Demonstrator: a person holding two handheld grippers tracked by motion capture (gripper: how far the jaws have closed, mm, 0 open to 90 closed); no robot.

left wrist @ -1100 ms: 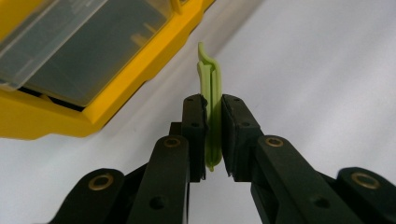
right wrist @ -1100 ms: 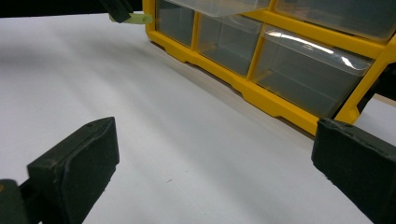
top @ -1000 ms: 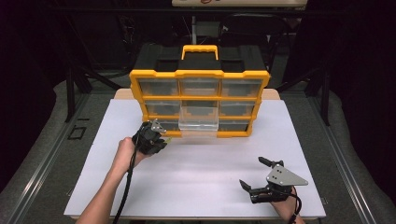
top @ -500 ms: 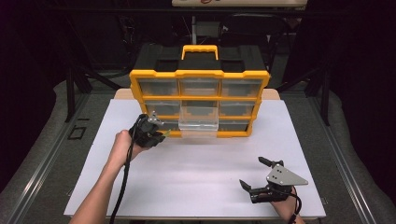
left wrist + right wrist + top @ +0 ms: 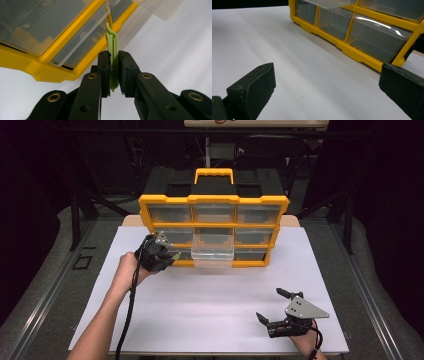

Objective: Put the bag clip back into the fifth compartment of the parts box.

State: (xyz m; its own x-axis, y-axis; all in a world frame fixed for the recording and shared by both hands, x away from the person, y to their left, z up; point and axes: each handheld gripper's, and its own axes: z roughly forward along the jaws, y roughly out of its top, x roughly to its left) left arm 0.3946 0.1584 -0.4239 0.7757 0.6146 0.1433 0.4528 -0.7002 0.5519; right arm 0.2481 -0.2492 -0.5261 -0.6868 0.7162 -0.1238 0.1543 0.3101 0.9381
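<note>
A yellow and black drawer organizer (image 5: 214,206) stands at the back of the white table top (image 5: 210,300). Its middle clear drawer (image 5: 213,251) is pulled out. My left gripper (image 5: 169,255) is at the cabinet's lower left corner, shut on a thin light-green clip (image 5: 113,60) held upright between its pads (image 5: 105,65). The clip's tip is close to the yellow frame (image 5: 75,45) beside a clear drawer. My right gripper (image 5: 274,305) rests open near the table's front right, its pads (image 5: 254,87) wide apart with nothing between them.
A yellow carry handle (image 5: 214,173) tops the organizer. Dark frame bars and grey padded floor surround the table. Bare white surface lies between the two grippers and in front of the organizer (image 5: 352,32).
My left gripper moved up and right, from the open table toward the organizer's lower left corner, carrying the green clip. The right gripper stayed still.
</note>
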